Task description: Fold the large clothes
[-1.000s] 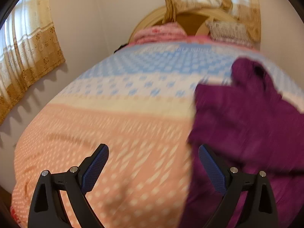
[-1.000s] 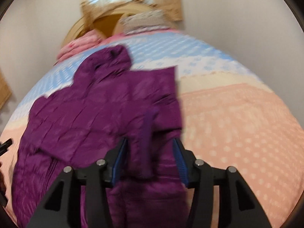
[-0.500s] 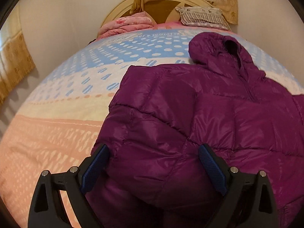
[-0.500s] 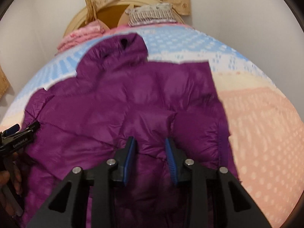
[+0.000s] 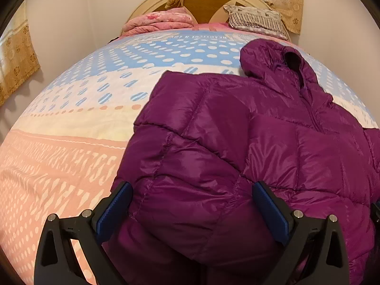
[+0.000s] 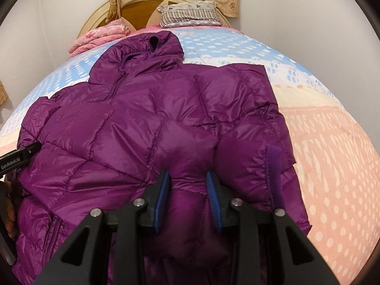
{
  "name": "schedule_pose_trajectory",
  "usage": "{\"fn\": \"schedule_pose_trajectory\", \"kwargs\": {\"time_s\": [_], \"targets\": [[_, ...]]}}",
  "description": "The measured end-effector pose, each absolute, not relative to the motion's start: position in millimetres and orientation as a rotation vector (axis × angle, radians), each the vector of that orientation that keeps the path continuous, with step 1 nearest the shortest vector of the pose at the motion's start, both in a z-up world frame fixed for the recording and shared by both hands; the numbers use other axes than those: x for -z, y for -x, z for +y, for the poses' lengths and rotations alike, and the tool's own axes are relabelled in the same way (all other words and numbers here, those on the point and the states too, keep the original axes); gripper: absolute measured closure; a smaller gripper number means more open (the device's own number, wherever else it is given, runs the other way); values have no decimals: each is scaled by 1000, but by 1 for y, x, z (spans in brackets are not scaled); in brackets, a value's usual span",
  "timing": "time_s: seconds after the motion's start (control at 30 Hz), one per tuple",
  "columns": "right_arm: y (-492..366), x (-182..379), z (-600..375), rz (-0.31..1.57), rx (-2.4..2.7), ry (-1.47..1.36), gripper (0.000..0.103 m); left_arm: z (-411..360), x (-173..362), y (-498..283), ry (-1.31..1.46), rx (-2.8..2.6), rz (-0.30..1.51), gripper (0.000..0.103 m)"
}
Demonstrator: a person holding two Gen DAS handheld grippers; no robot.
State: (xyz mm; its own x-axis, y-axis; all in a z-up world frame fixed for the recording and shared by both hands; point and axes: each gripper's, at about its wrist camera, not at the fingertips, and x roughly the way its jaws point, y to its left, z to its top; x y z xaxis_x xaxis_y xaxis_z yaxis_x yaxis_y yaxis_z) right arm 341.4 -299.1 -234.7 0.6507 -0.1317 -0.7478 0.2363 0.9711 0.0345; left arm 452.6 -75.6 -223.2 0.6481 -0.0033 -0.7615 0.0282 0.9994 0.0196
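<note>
the purple puffer jacket is taken as the landmark; it is spread on the bed, hood toward the headboard, both sleeves folded in over the body.

left of the jacket, a broad band of bare bedspread is seen in the left wrist view, running to the bed's edge, with a curtain on the wall beyond. the left hand-held gripper is seen with its jaws opening, at their widest; the folded left sleeve bulges between the blue pads, and whether it is touched cannot be told. the jacket's hem is cut off under the hand-held gripper's frame.

above the jacket, a folded pink blanket and a striped pillow are seen against the headboard.

in the right wrist view the jacket is shown nearly whole, and the left hand-held gripper's tip is seen at its left edge, with fingers partly hidden below. the right hand-held gripper is narrowed on a puffy fold of the right sleeve, pressed by both pads. just right of it a purple cuff stands up. right of the jacket, open bedspread is seen only in this view.
</note>
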Motion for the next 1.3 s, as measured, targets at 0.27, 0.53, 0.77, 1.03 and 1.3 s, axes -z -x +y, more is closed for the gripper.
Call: {"fn": "schedule_pose_trajectory", "kwargs": {"time_s": [0.27, 0.53, 0.77, 1.03, 1.3], "targets": [[-335, 213, -301, 822, 204, -130, 68, -56, 152, -433, -3, -6, 704, 1], [-363, 159, -351, 652, 404, -281, 65, -66, 163, -510, 3, -120, 749, 1], [-421, 211, -371, 800, 449, -290, 65, -88, 216, -540, -38, -127, 876, 1], [-411, 235, -378, 805, 446, -315, 64, -96, 232, -542, -79, -126, 895, 1], [-414, 238, -375, 813, 457, -291, 64, -91, 234, -542, -43, -106, 909, 1]]}}
